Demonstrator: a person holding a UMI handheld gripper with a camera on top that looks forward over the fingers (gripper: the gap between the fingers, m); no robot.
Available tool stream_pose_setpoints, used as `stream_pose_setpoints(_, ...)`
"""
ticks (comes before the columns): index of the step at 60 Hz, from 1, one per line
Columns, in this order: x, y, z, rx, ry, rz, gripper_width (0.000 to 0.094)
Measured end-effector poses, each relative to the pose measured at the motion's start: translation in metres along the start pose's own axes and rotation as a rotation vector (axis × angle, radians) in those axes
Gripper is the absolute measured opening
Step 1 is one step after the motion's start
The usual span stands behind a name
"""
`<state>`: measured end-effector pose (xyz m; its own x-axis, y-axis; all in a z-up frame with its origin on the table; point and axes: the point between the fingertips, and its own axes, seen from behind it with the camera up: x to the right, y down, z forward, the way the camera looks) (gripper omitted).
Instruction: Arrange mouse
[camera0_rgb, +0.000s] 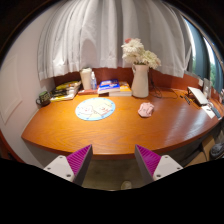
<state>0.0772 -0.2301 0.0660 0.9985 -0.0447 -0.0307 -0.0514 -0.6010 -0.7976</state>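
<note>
While the gripper (112, 160) is hovering at the near edge of the desk (120, 128), its fingers are standing spread apart with nothing between them, the purple pads (80, 158) facing each other across bare wood. The mouse (146, 110), a pale pinkish one, is lying well beyond the fingers, out on the desk and a little to the right, apart from everything else. Behind it a white vase (140, 82) is standing upright, holding pale flowers (138, 52). To the left of the mouse a round plate (95, 109) with a coloured pattern is lying flat on the wood. Behind the plate, books (108, 87) are lying near the back edge, with more papers (66, 92) stacked further left. A white box-like thing (88, 78) is standing just beside the books; what it is cannot be told. At the far right end of the desk some light-coloured objects (199, 96) are sitting, too small to tell. White curtains (100, 35) are hanging behind the desk.
</note>
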Motion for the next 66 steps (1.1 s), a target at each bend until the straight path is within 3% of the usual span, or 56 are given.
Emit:
stream_pose_setpoints(8, 0.071, 0.003, 0.035, -0.014, 0.051, 0.021, 0.0839)
stream_pose_setpoints(22, 0.144, -0.039, 0.113, -0.036, 0.066, 0.010, 0.0847)
stream_pose_setpoints(40, 0.155, -0.092, 0.217, -0.073, -0.002, 0.019, 0.0849)
stream_pose_setpoints(55, 0.146, -0.117, 0.255, -0.104, -0.043, -0.013, 0.0832)
stream_pose_setpoints(66, 0.156, -0.116, 0.273, -0.128, 0.005, -0.037, 0.0590)
